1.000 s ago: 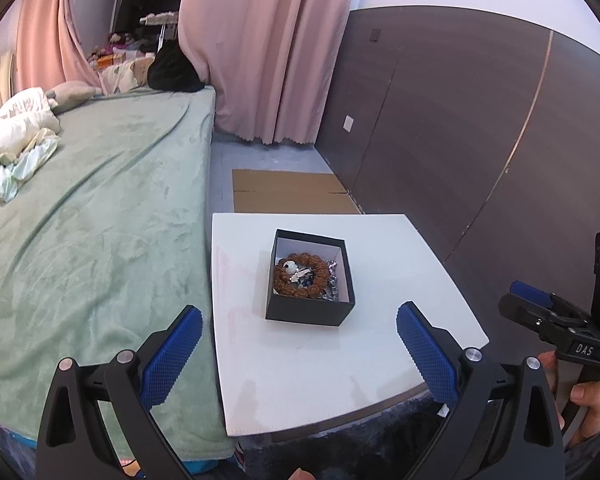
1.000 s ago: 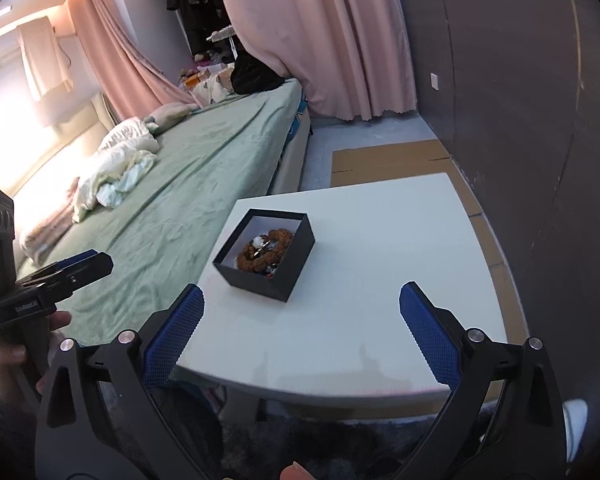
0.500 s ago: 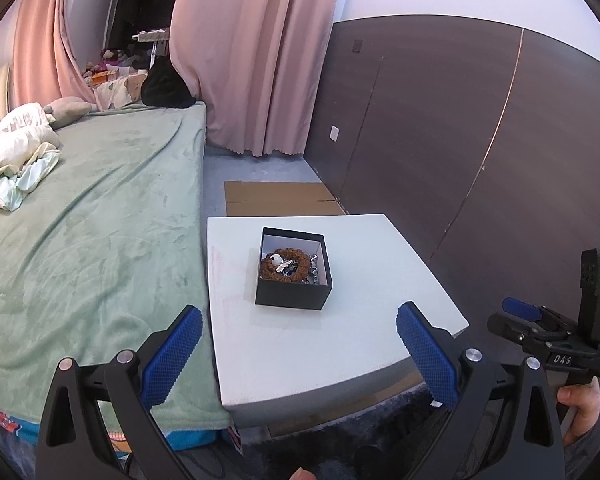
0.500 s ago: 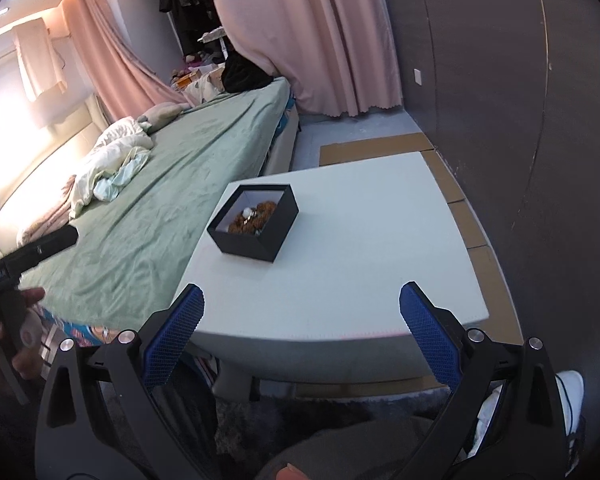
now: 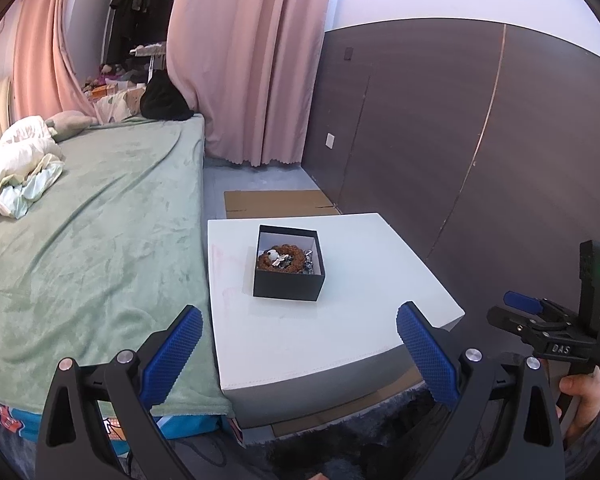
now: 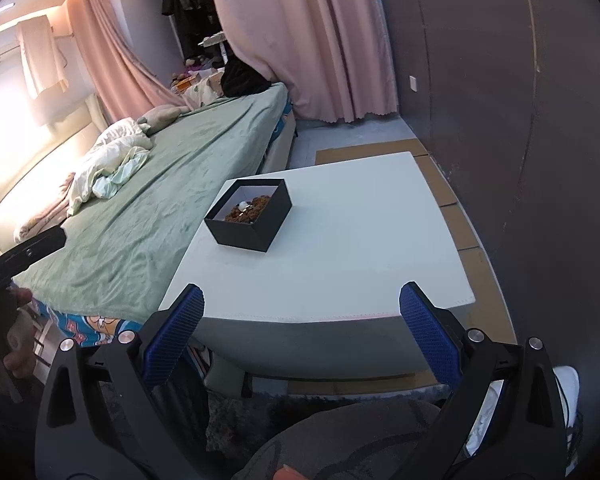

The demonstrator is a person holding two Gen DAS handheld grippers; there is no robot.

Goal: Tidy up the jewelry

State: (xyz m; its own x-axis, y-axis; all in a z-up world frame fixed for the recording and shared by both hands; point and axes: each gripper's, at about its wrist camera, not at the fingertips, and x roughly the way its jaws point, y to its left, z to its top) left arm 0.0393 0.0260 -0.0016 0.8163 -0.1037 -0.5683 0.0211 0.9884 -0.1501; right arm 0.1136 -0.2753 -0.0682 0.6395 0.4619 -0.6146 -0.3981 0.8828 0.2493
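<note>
A black open box (image 5: 288, 268) stands on the white table (image 5: 340, 332). It holds a brown bead bracelet (image 5: 281, 257) and small silvery jewelry pieces. It also shows in the right wrist view (image 6: 249, 217), with the bracelet (image 6: 254, 208) partly hidden by the box wall. My left gripper (image 5: 298, 344) is open and empty, held back from the table's near edge. My right gripper (image 6: 300, 320) is open and empty, also held off the near edge of the table (image 6: 340, 248).
A bed with a green blanket (image 5: 88, 232) lies against the table's left side. A dark wall panel (image 5: 480, 140) stands to the right. Flat cardboard (image 5: 276, 202) lies on the floor beyond the table. Pink curtains (image 5: 252, 60) hang at the back.
Both grippers have pulled back and away from the table, so the box looks smaller and farther. Both stay open and empty.
</note>
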